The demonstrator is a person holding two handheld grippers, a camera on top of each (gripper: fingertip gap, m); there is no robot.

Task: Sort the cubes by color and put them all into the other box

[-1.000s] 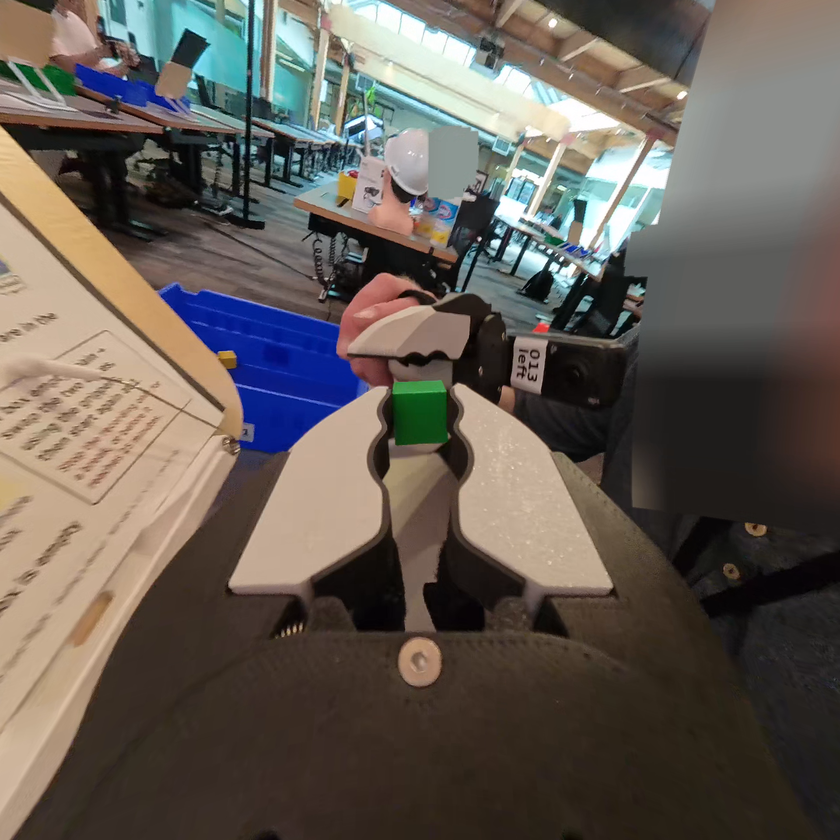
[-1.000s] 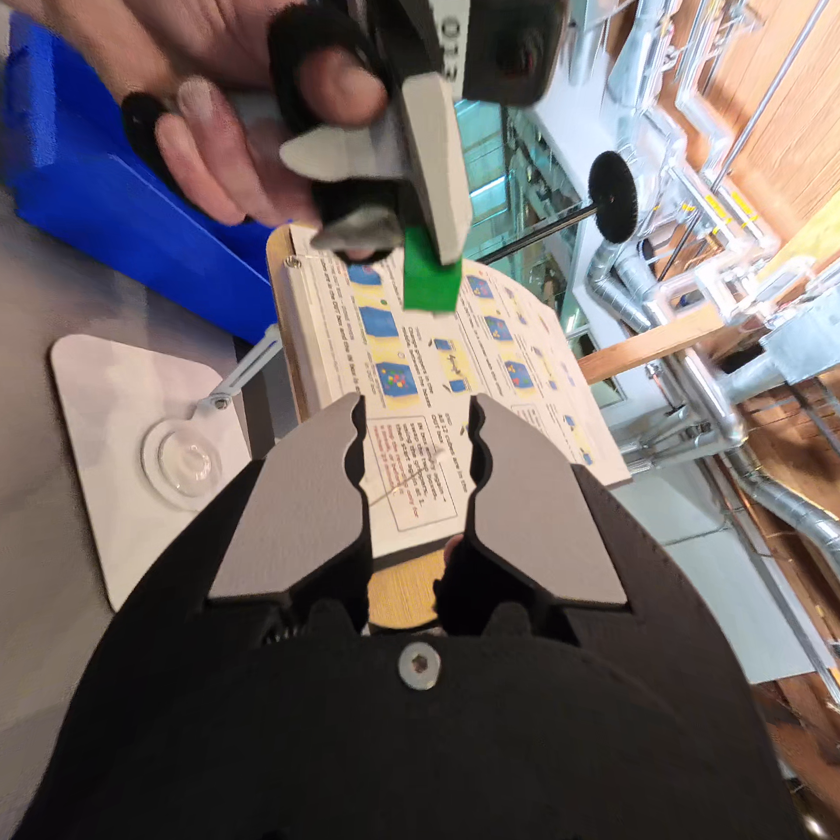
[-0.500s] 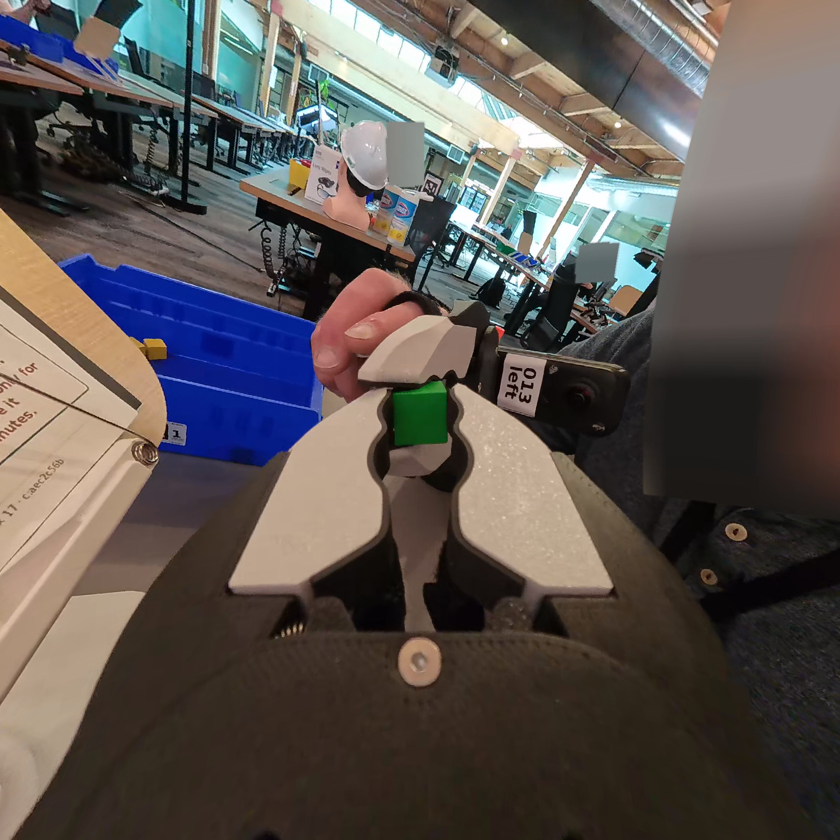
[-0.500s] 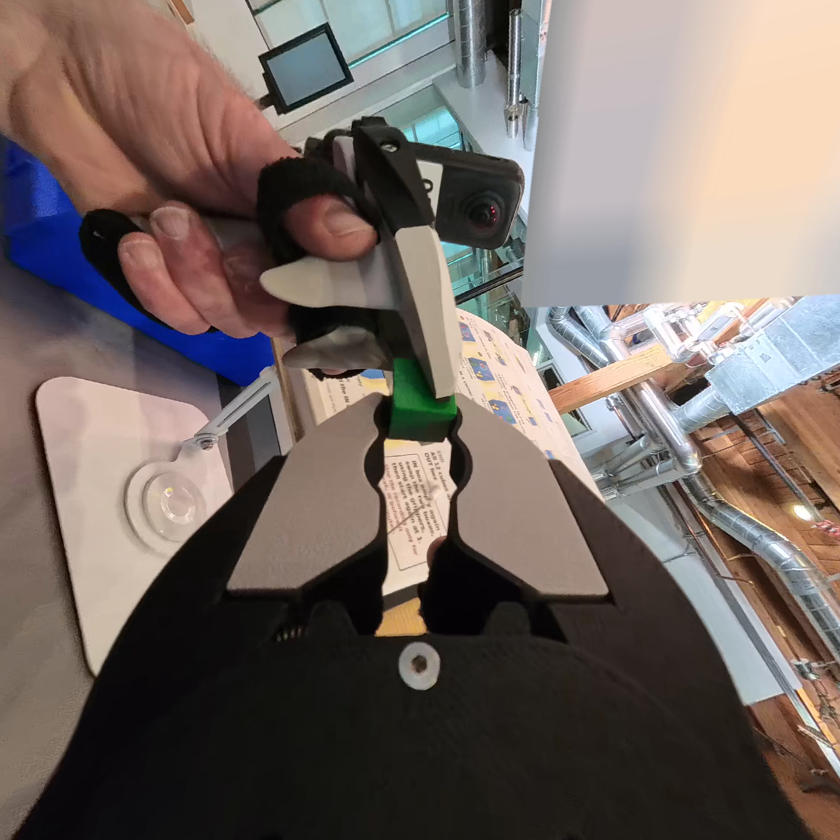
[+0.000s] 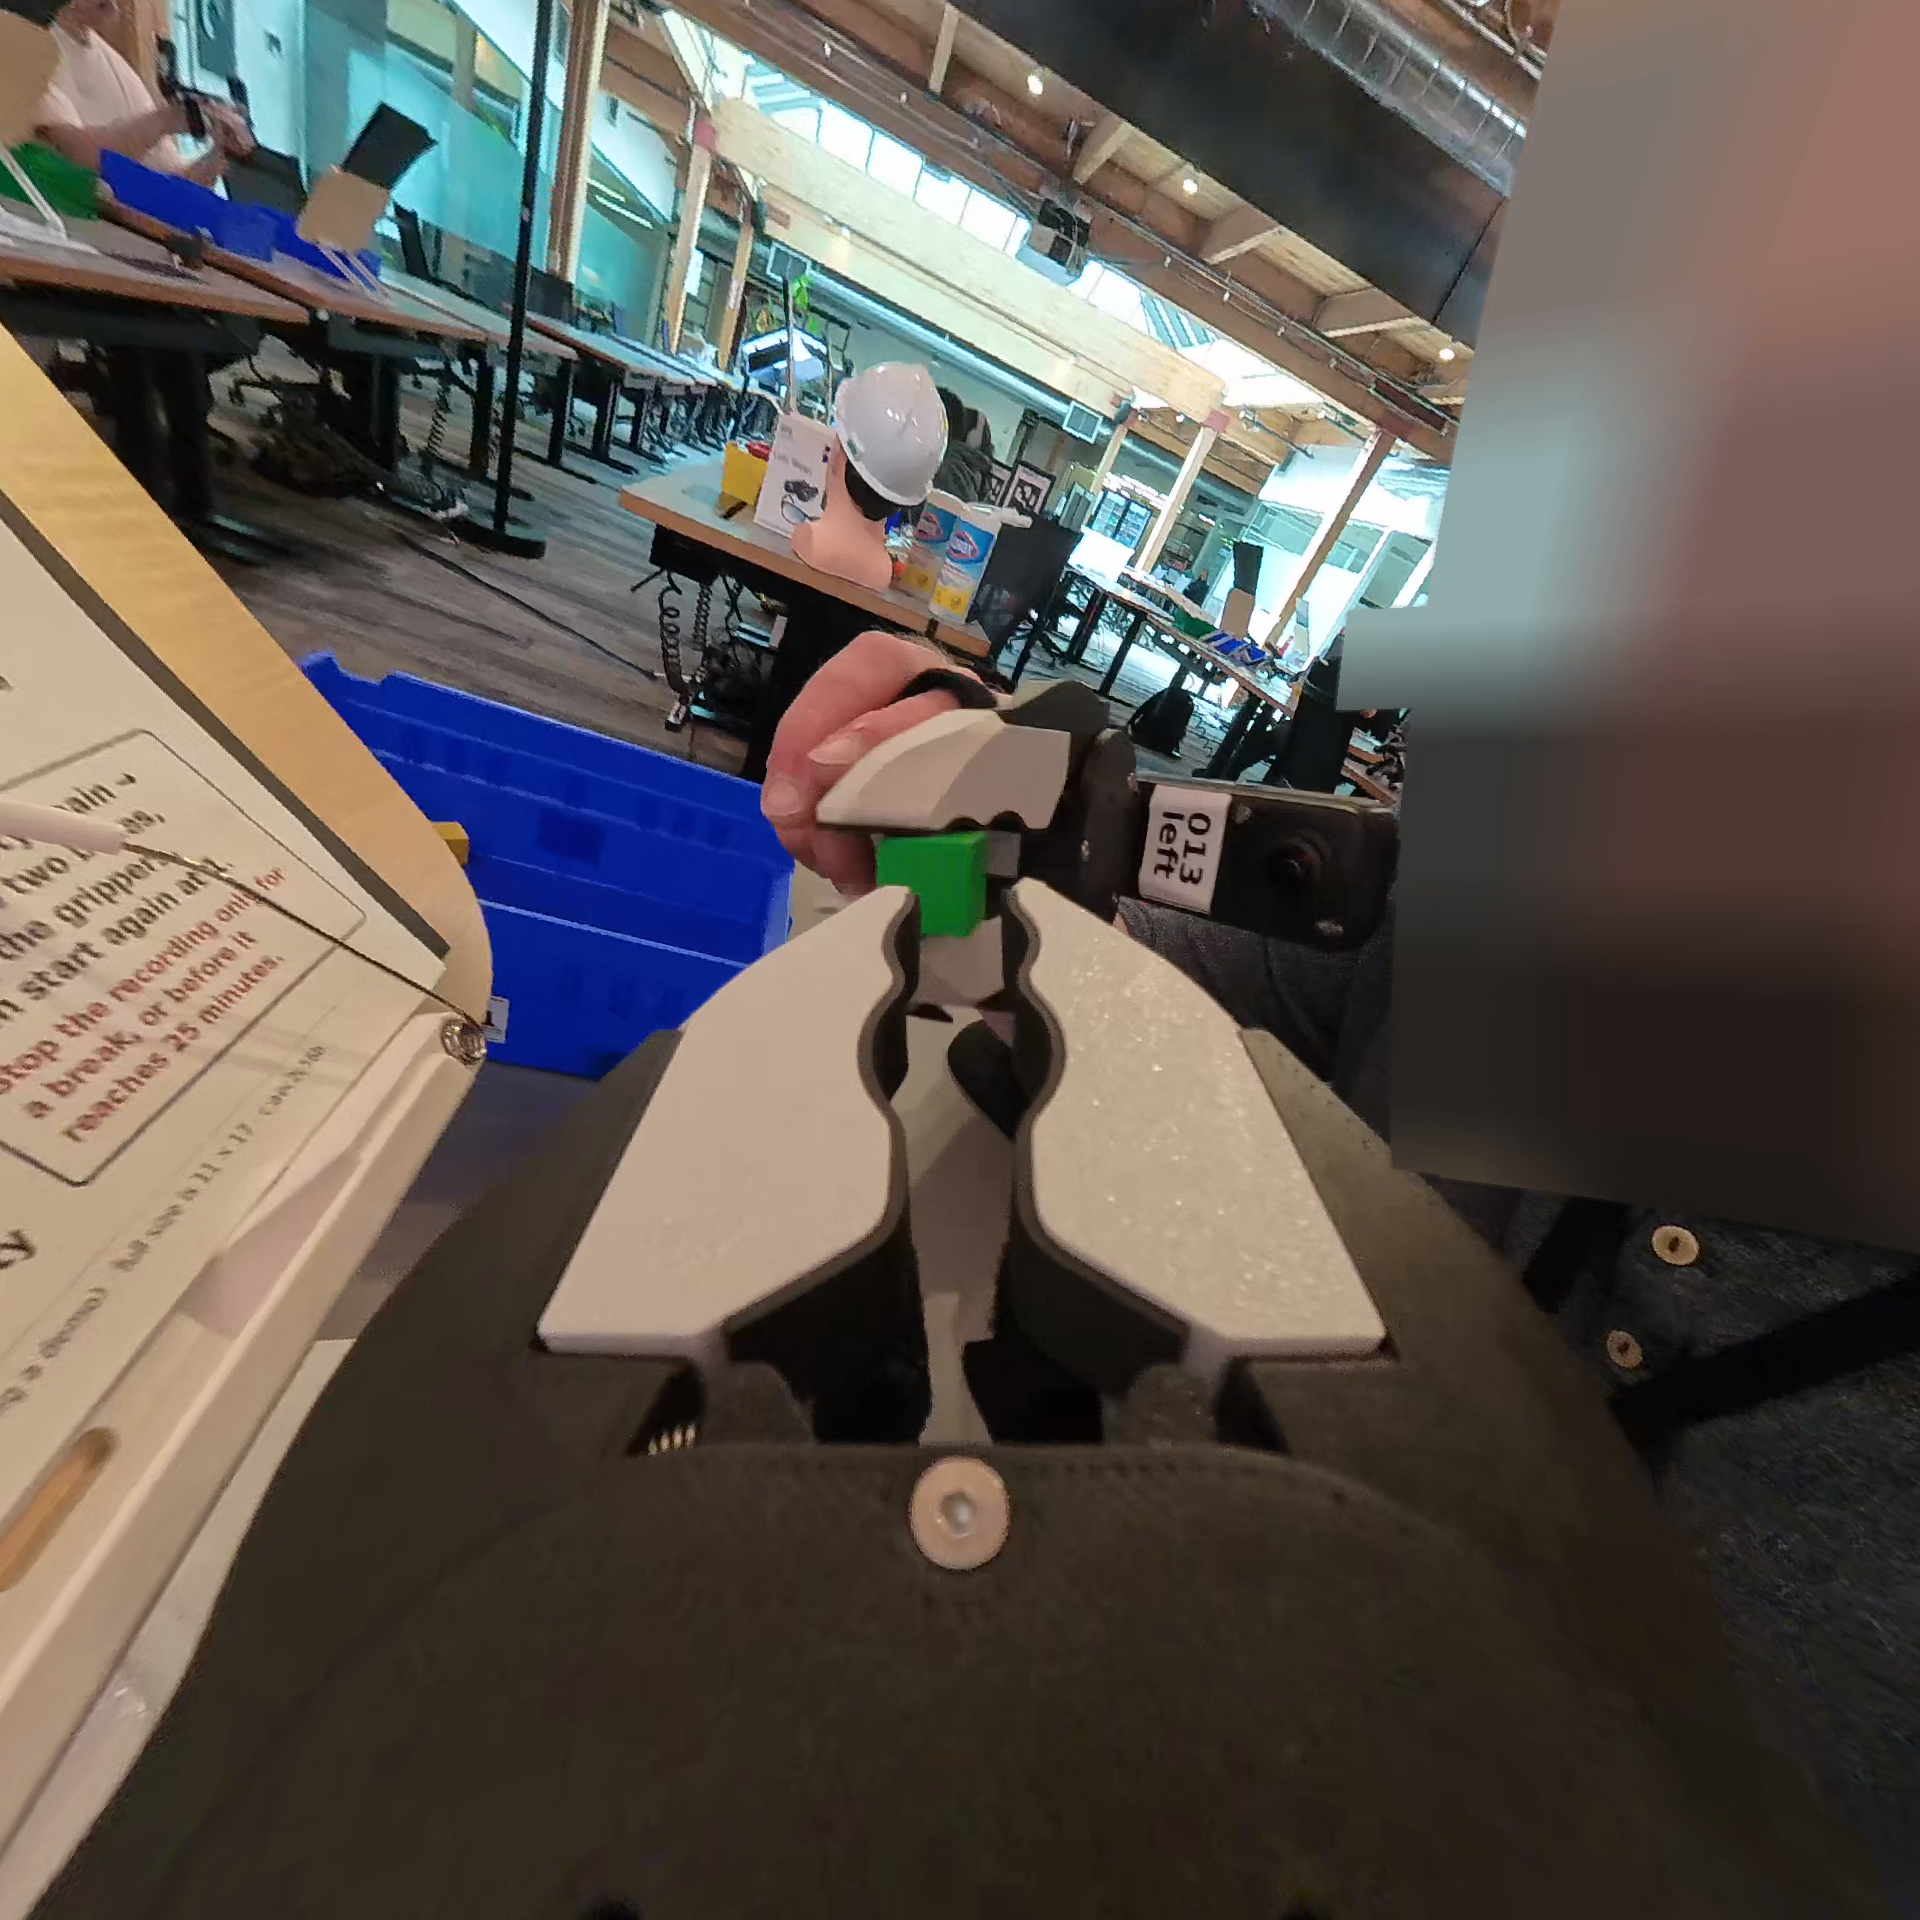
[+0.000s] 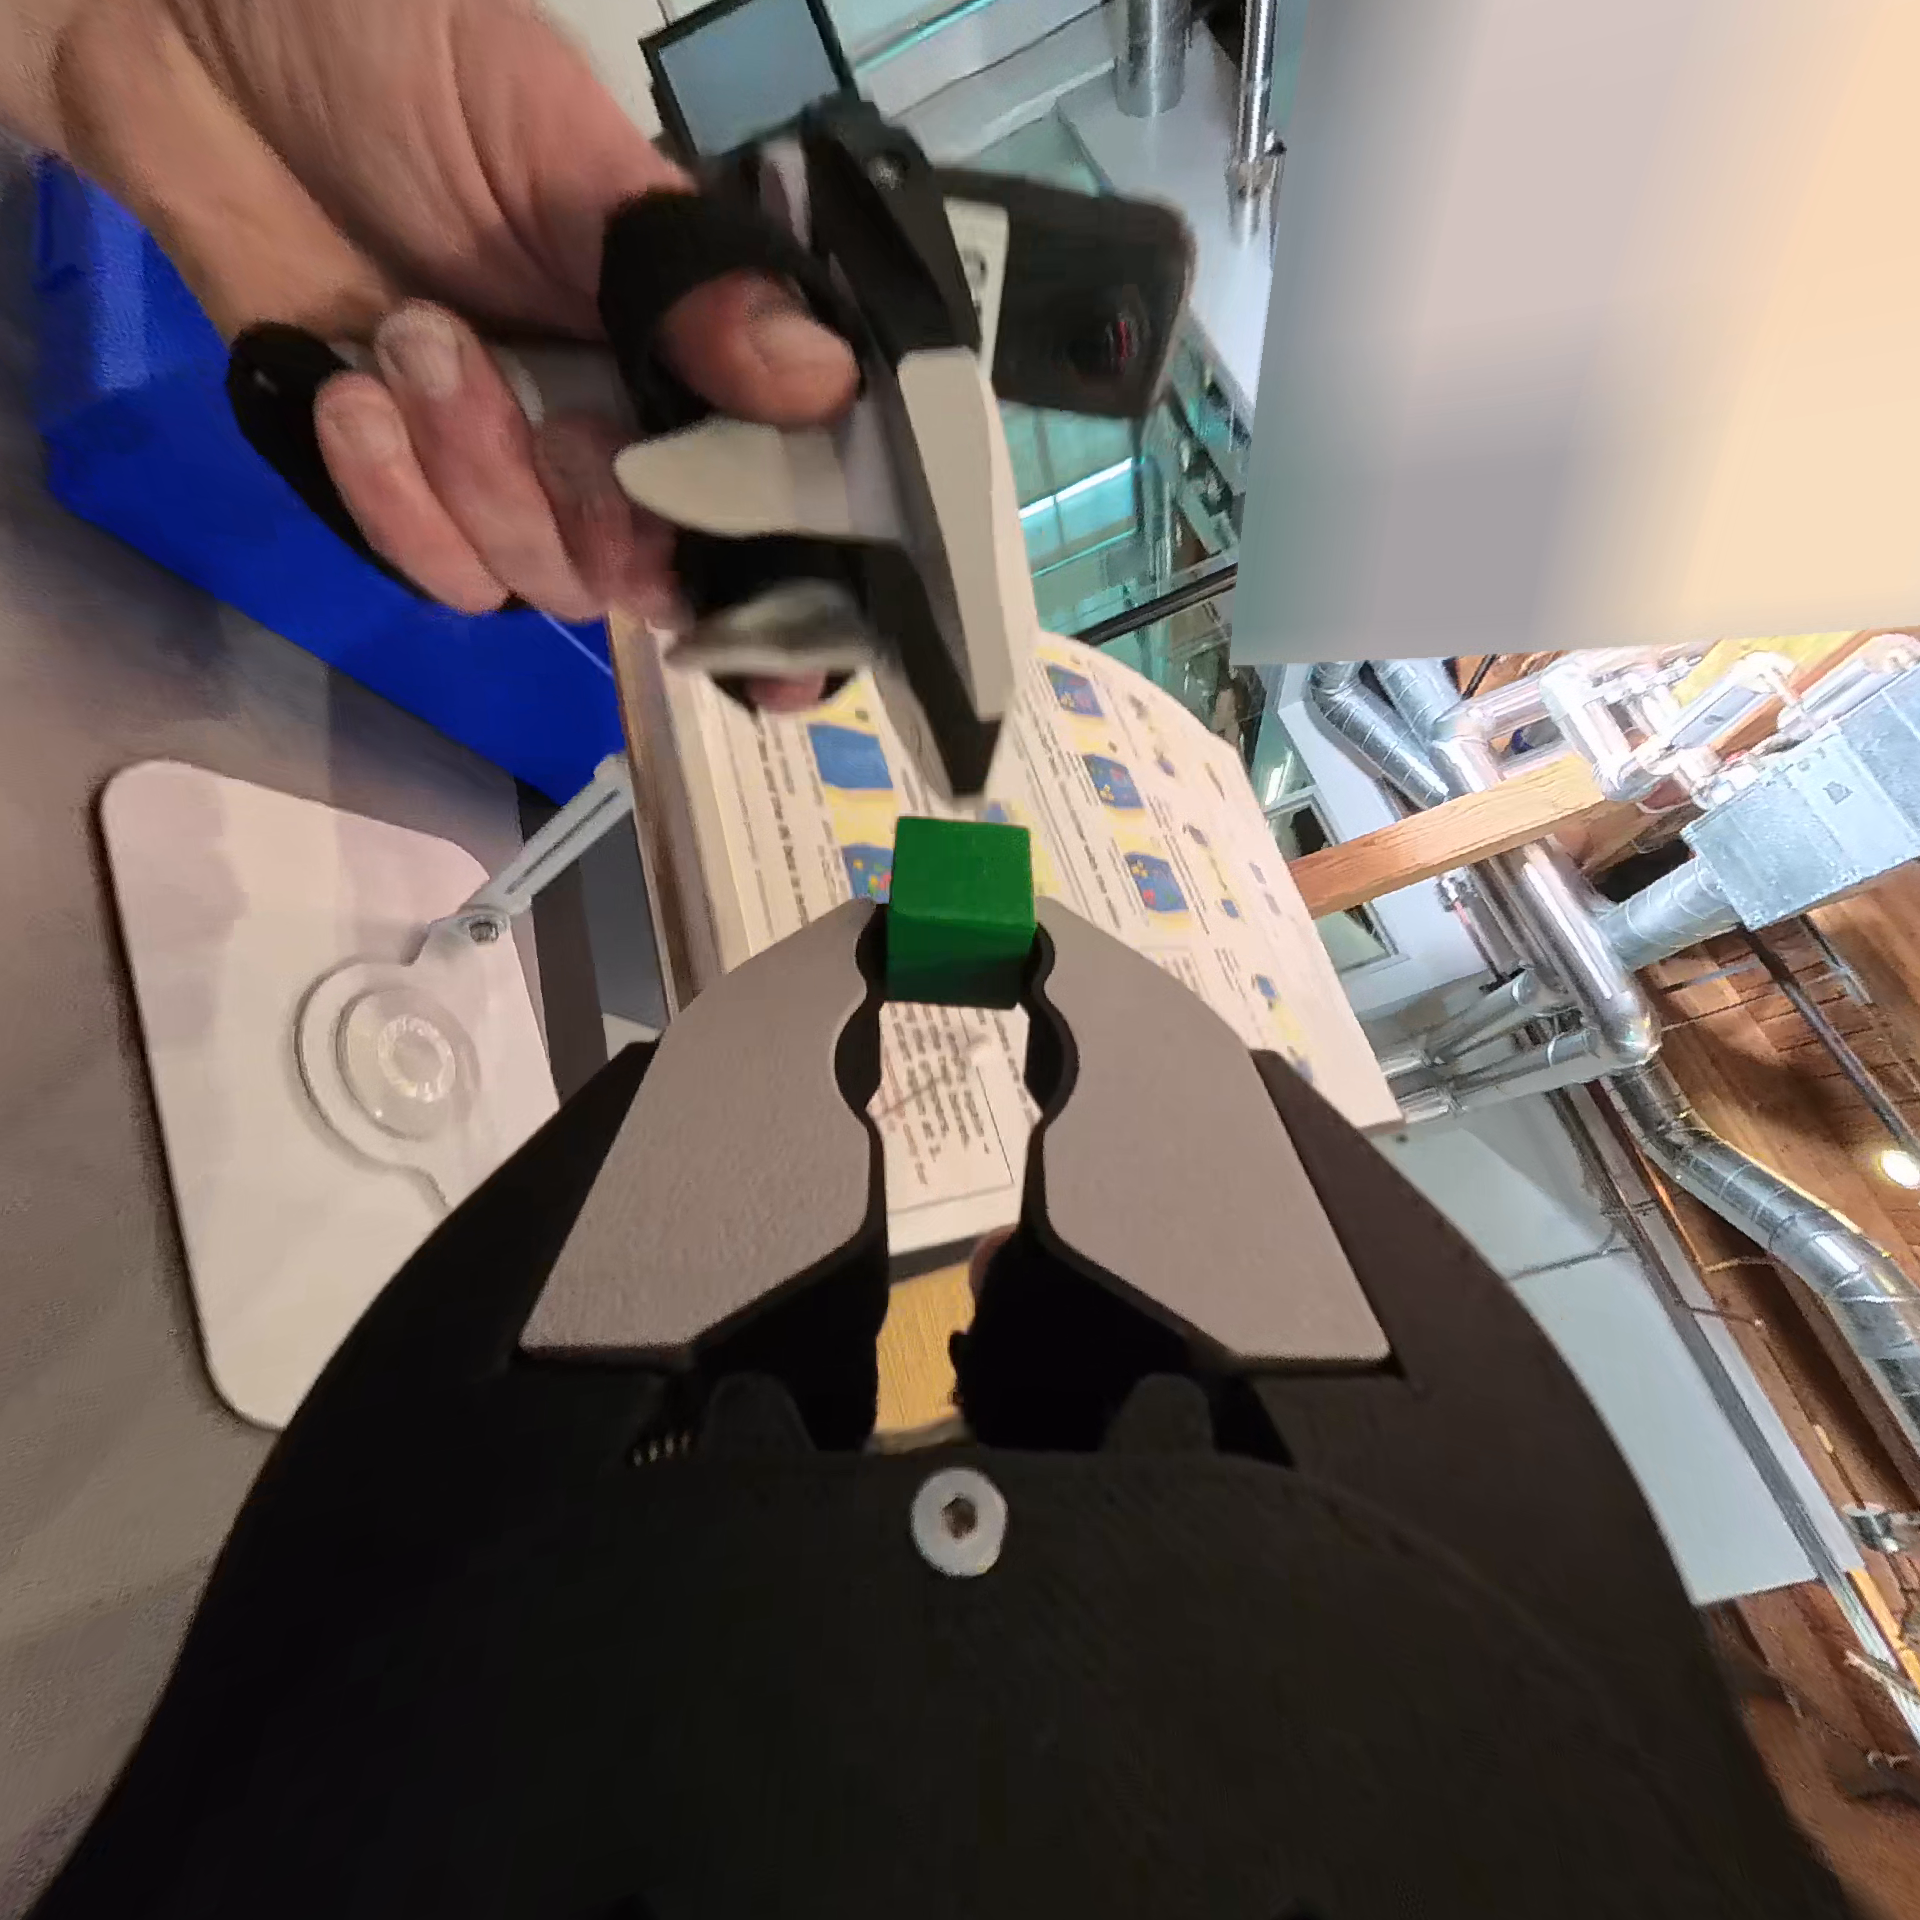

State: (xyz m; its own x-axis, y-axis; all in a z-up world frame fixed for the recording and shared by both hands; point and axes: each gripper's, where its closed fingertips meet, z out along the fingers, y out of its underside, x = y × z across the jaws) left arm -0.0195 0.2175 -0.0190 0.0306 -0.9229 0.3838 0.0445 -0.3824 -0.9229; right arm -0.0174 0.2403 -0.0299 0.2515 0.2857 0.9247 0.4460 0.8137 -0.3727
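Jaws of the right gripper [image 6: 961,951] pinch the green cube [image 6: 958,914] at their tips, both pads pressed to its sides. Left gripper [image 5: 961,930] jaws stand narrowly parted, clear of the cube just beyond them. Judgement: a mid-air handover, releasing side already let go. Blue bin [image 5: 623,883] lies left of the jaws.

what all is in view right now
green cube: 1, green, clamped at the right tool's tips
yellow cube: 1, yellow, inside the blue box
blue box: 1, blue, on the table behind the board
instruction board: 1, wood with white sheet, propped up
base plate: 1, white, on the table
hard hat: 1, white, far desk
left tool: open, holding nothing
right tool: shut on the green cube
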